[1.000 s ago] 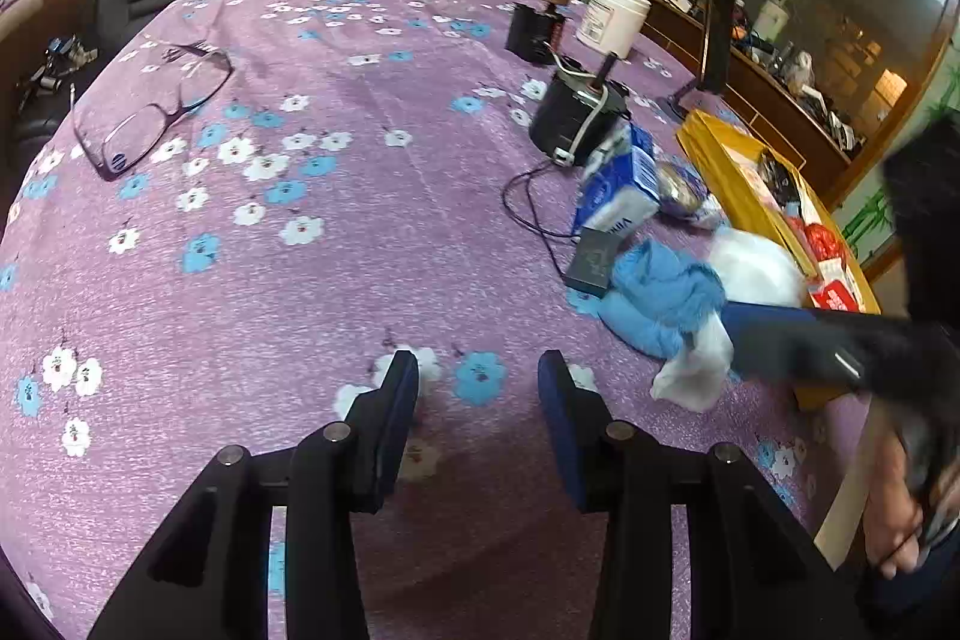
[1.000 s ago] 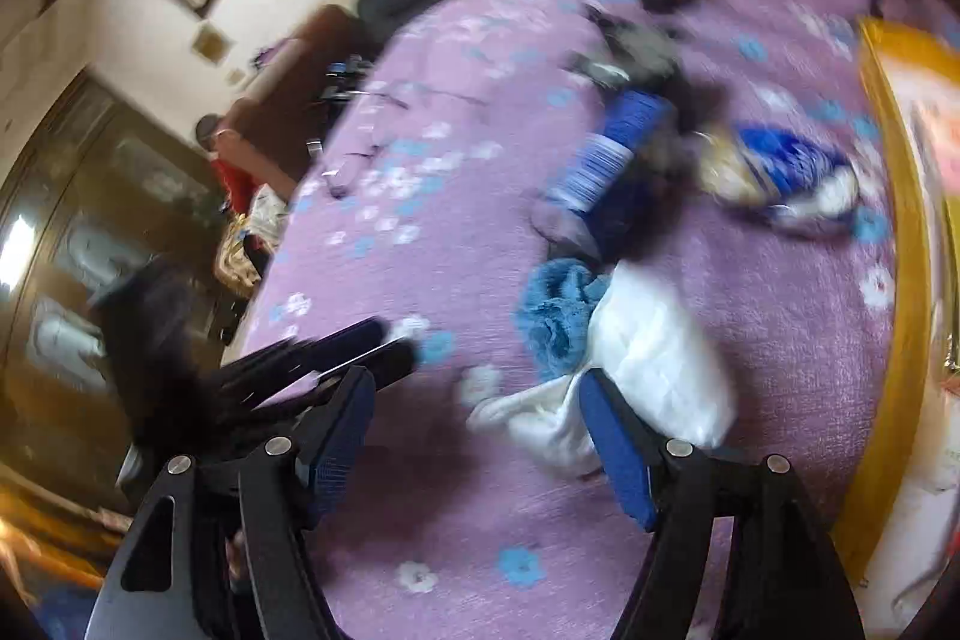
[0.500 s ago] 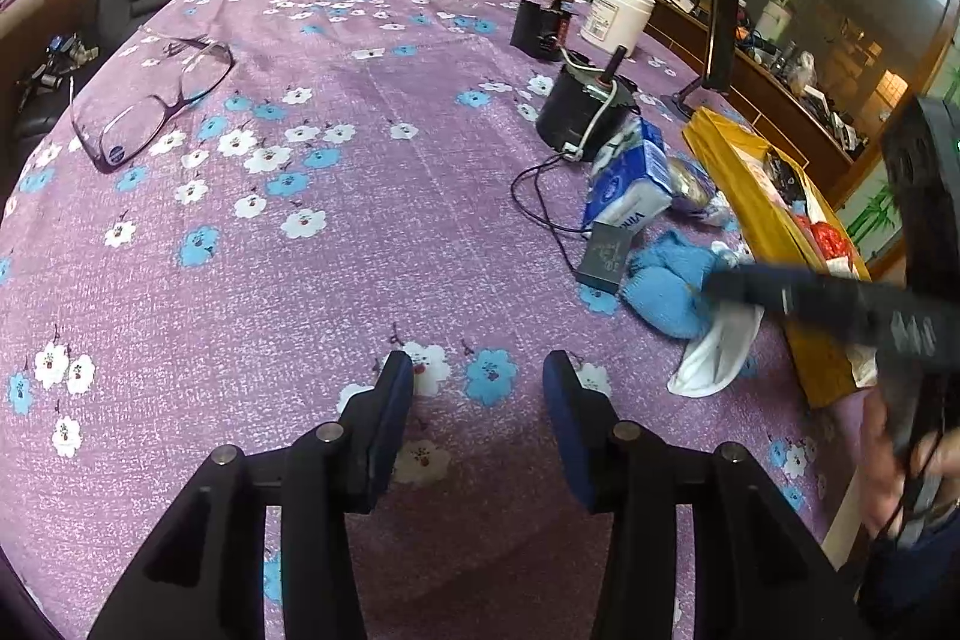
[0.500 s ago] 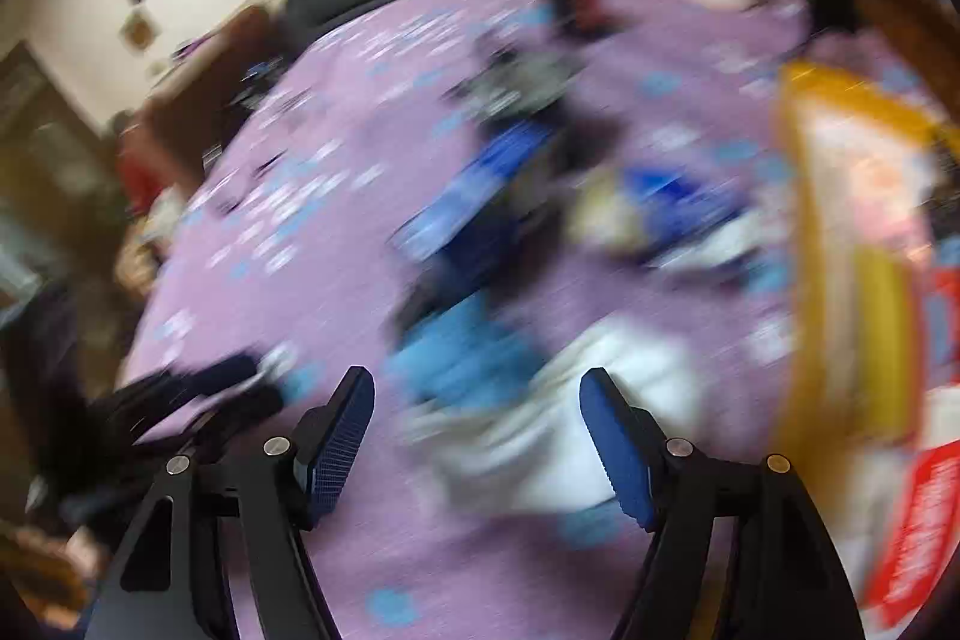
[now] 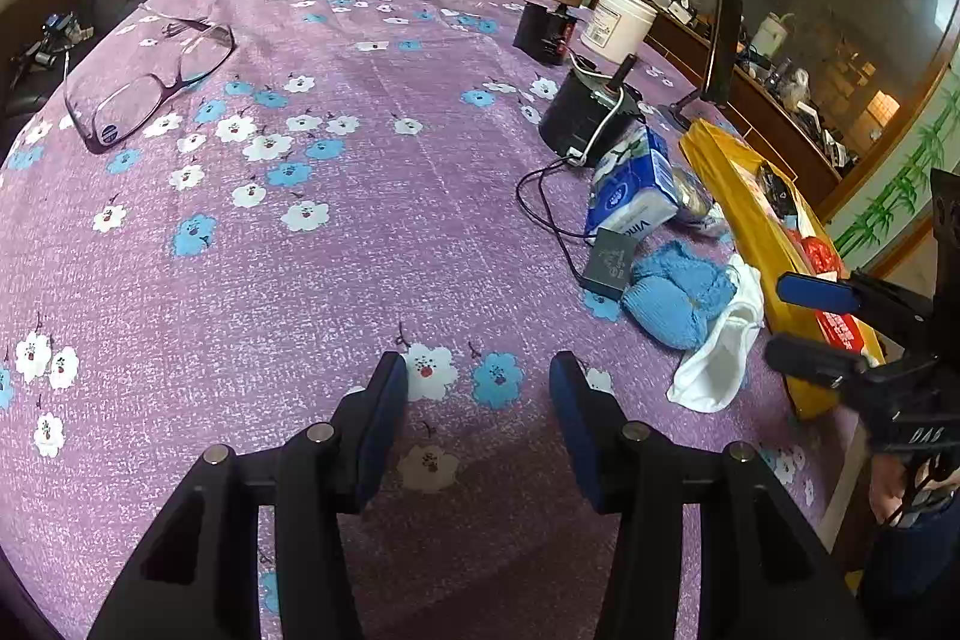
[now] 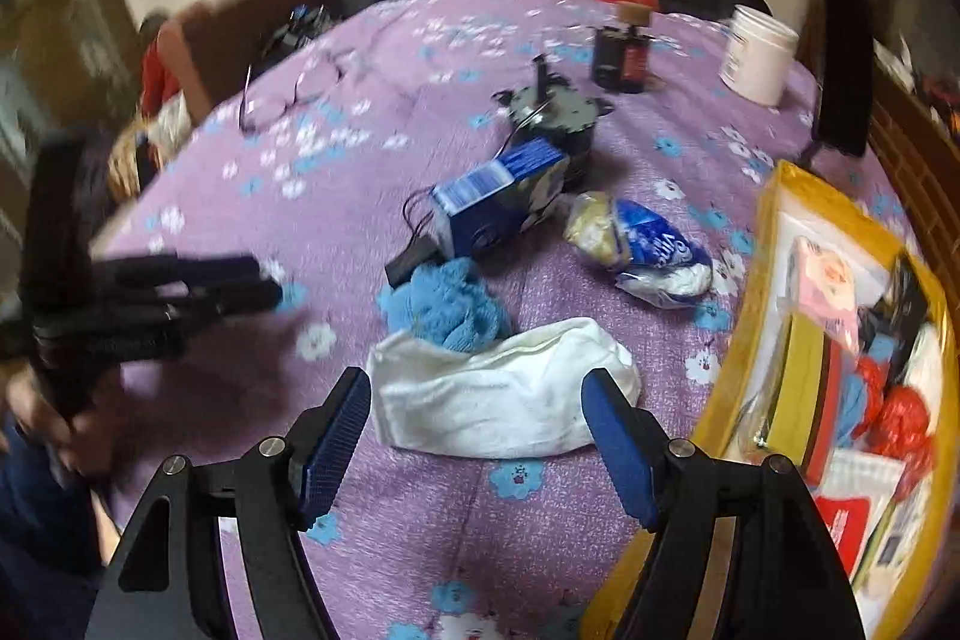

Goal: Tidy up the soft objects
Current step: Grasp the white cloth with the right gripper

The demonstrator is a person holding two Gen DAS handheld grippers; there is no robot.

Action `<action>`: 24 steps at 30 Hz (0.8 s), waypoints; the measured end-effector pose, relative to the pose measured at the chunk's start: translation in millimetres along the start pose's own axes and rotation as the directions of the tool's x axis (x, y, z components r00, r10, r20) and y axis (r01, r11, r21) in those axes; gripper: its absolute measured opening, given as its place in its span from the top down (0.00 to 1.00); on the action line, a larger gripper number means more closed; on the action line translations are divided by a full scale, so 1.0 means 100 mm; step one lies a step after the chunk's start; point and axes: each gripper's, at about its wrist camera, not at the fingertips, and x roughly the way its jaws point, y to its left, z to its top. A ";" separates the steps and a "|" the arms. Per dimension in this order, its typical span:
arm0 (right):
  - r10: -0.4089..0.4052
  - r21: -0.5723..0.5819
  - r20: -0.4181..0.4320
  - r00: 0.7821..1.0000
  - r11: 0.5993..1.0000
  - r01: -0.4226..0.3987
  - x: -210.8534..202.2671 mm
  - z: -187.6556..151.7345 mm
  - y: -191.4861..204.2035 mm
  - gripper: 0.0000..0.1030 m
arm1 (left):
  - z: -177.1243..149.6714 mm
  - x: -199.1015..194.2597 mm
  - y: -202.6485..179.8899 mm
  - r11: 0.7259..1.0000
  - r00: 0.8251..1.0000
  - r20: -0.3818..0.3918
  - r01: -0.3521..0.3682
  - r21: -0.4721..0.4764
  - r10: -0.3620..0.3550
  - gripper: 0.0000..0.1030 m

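A white cloth (image 6: 504,394) lies on the purple flowered tablecloth (image 6: 372,172), with a blue knitted cloth (image 6: 444,307) touching its far edge. Both show in the left wrist view, white cloth (image 5: 723,361) and blue cloth (image 5: 672,298), at the right. My right gripper (image 6: 480,436) is open and empty, its fingers either side of the white cloth's near edge; it shows at the right edge of the left wrist view (image 5: 804,322). My left gripper (image 5: 477,421) is open and empty over bare tablecloth, left of the cloths.
A yellow box (image 6: 774,244) with packets stands at the right. A blue tissue pack (image 6: 498,202), a black round device (image 6: 558,112) with a cable, a snack bag (image 6: 636,244), a white tub (image 6: 756,52) and a dark jar (image 6: 621,55) lie behind the cloths. Glasses (image 5: 144,88) lie far left.
My right gripper has swung round to face the white cloth squarely and drawn back towards the table edge. The left gripper has shifted only slightly. Both stay open.
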 end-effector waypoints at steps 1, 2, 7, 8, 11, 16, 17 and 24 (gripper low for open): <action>-0.025 -0.031 -0.005 1.000 0.999 0.025 0.04 0.01 0.02 0.25 | 0.00 0.00 -0.02 1.000 1.000 0.002 0.001 0.007 -0.001 0.53; -0.048 -0.047 -0.015 0.999 0.998 0.048 0.09 0.02 0.00 0.25 | 0.00 0.00 -0.03 1.000 1.000 0.004 0.002 0.014 -0.002 0.53; -0.123 -0.039 -0.123 0.985 0.992 0.120 0.42 0.07 -0.16 0.25 | -0.04 -0.01 -0.21 0.994 1.000 0.017 -0.011 0.110 0.009 0.51; -0.113 -0.022 -0.154 0.982 0.994 0.111 0.48 0.05 -0.18 0.25 | -0.05 -0.01 -0.24 0.992 1.000 0.017 -0.015 0.126 0.013 0.50; -0.105 -0.038 -0.127 0.986 0.994 0.101 0.47 0.00 -0.13 0.38 | -0.05 0.00 -0.25 0.991 1.000 0.013 -0.019 0.133 0.017 0.50; -0.061 -0.068 -0.057 0.996 0.996 0.057 0.28 -0.09 0.08 0.85 | -0.03 0.01 -0.21 0.993 1.000 0.007 -0.017 0.114 0.016 0.50; -0.048 -0.062 -0.043 0.998 0.997 0.045 0.24 -0.12 0.10 0.86 | -0.03 0.01 -0.21 0.993 1.000 0.008 -0.017 0.114 0.016 0.50; 0.006 -0.088 -0.017 1.000 0.996 -0.008 0.20 -0.29 0.38 0.83 | -0.03 0.01 -0.19 0.994 1.000 0.005 -0.017 0.106 0.017 0.50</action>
